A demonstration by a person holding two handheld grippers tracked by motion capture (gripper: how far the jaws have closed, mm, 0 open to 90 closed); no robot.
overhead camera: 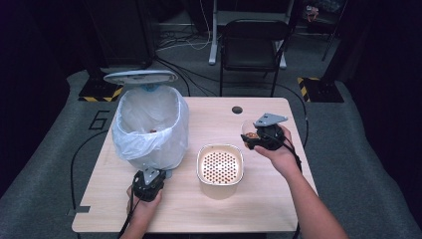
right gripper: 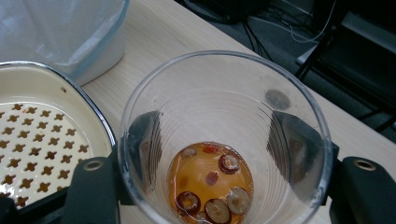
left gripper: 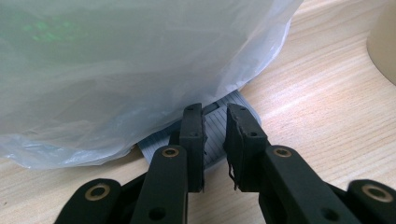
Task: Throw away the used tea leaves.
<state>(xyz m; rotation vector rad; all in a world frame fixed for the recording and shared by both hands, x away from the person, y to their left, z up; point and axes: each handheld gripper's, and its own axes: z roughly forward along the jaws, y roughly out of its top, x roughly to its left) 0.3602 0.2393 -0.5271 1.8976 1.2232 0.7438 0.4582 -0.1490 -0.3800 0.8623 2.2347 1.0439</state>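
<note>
Holding a clear cup [right gripper: 224, 140] of amber liquid, right gripper [overhead camera: 263, 134] jaws clamped on its sides, frame right; left gripper [left gripper: 215, 140] jaws nearly together around the bin pedal [left gripper: 215, 122], lower left.

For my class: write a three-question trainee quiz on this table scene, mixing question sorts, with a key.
1. True or false: the right gripper is shut on a clear cup that holds amber liquid with sliced fruit.
2. Which thing stands between the two hands on the table? A) a kettle B) a cream container with a perforated insert C) a stack of plates
3. Fill in: the left gripper points its nearly closed jaws at the grey pedal at the foot of the bag-lined ____.

Key: 1 true; 2 B; 3 bin.
</note>
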